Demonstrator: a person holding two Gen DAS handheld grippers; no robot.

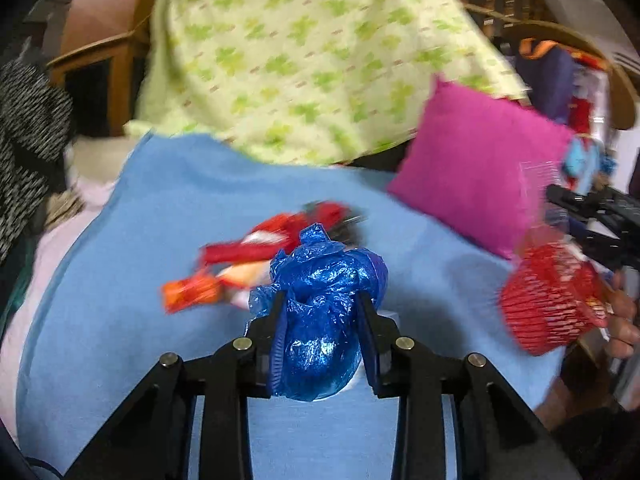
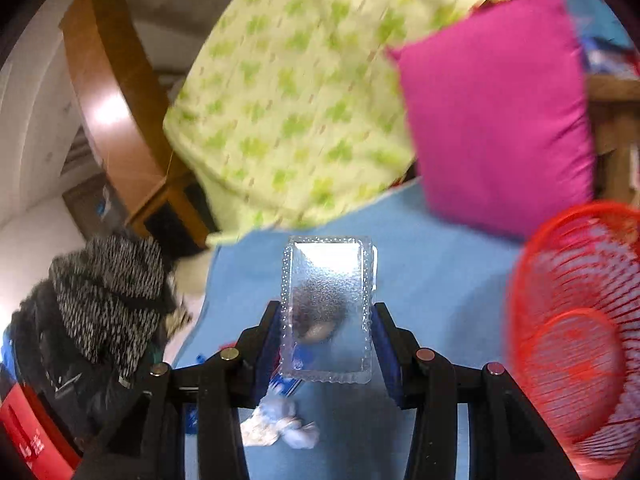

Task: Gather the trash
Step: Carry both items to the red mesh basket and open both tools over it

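Left wrist view: left gripper (image 1: 322,308) clamped on crumpled blue plastic bag (image 1: 320,308), lifted over light blue sheet (image 1: 120,280); red and orange wrappers (image 1: 256,256) lie on sheet just beyond; pink cushion (image 1: 476,168) at right, red mesh basket (image 1: 552,296) near right edge

Right wrist view: right gripper (image 2: 327,320) pinches clear plastic tray (image 2: 327,308) by long edges, above sheet (image 2: 436,280); crumpled white paper (image 2: 280,428) below on sheet; basket (image 2: 580,320) close at right; cushion (image 2: 496,108) behind

Crumpled bag (image 1: 324,312) between left gripper (image 1: 322,300) fingers, wrappers (image 1: 256,256) just behind it on sheet (image 1: 120,280). Basket (image 1: 552,300) to the right, cushion (image 1: 476,168) behind (blanket (image 1: 304,60) further back). Plastic tray (image 2: 328,308) between right gripper (image 2: 326,316) fingers.
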